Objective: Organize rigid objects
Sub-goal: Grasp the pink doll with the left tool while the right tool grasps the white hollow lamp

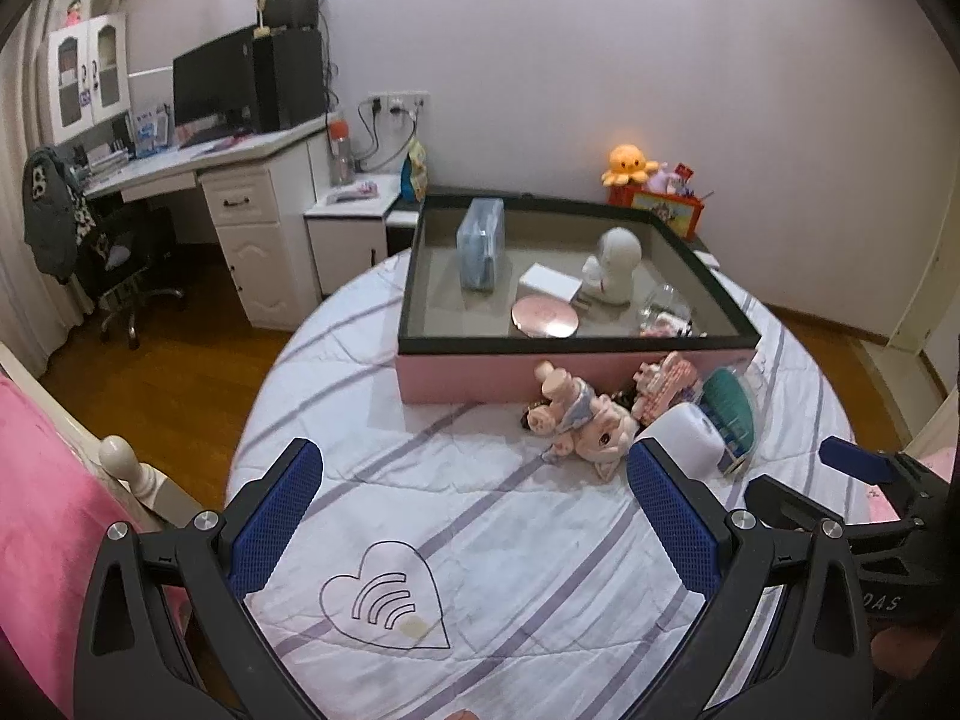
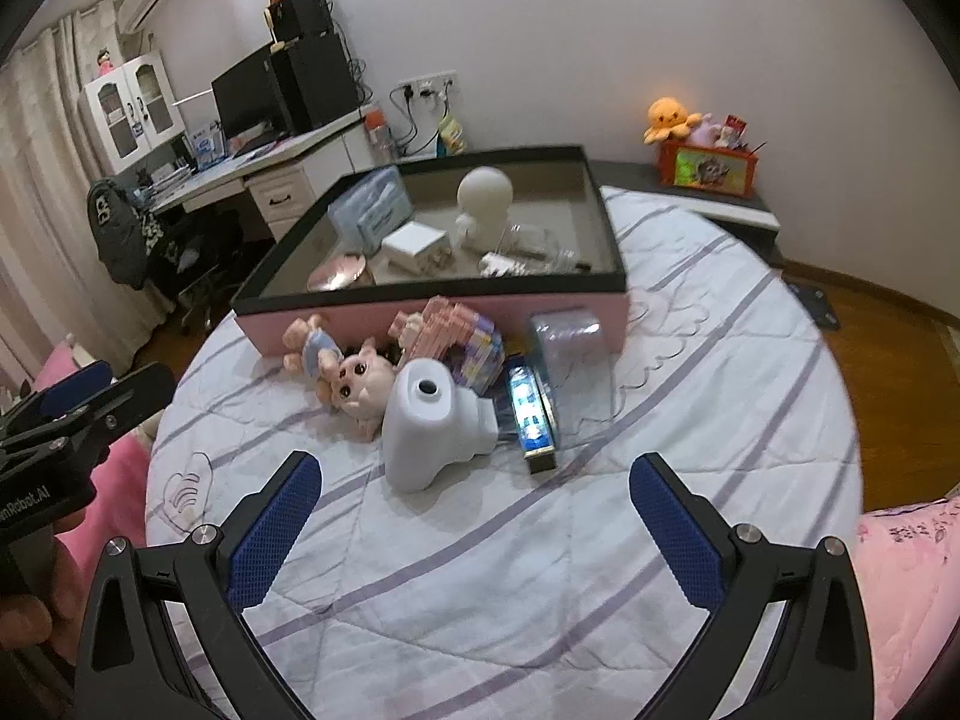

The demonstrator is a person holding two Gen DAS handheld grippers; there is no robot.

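Observation:
A pink box with a black rim (image 1: pixel 570 363) (image 2: pixel 420 294) stands on the bed and holds a white robot figure (image 1: pixel 615 267) (image 2: pixel 480 201), a clear case (image 1: pixel 480 243), a white block (image 2: pixel 414 246) and a round pink compact (image 1: pixel 543 315). In front of it lie a white plastic device (image 2: pixel 429 426) (image 1: pixel 690 438), a pink block model (image 2: pixel 456 336), plush dolls (image 2: pixel 354 381) (image 1: pixel 576 414), a clear roll (image 2: pixel 567 336) and a blue boxed item (image 2: pixel 531 414). My left gripper (image 1: pixel 474 510) is open and empty over the quilt. My right gripper (image 2: pixel 474 516) is open and empty, just short of the white device.
The bed has a white quilt with purple stripes (image 2: pixel 540 570). A pink blanket (image 1: pixel 42 516) lies at the left. A white desk with a monitor (image 1: pixel 216 90), a chair (image 1: pixel 114 264) and a nightstand (image 1: pixel 354 222) stand beyond. An orange plush sits on a red box (image 2: pixel 705 165) at the back right.

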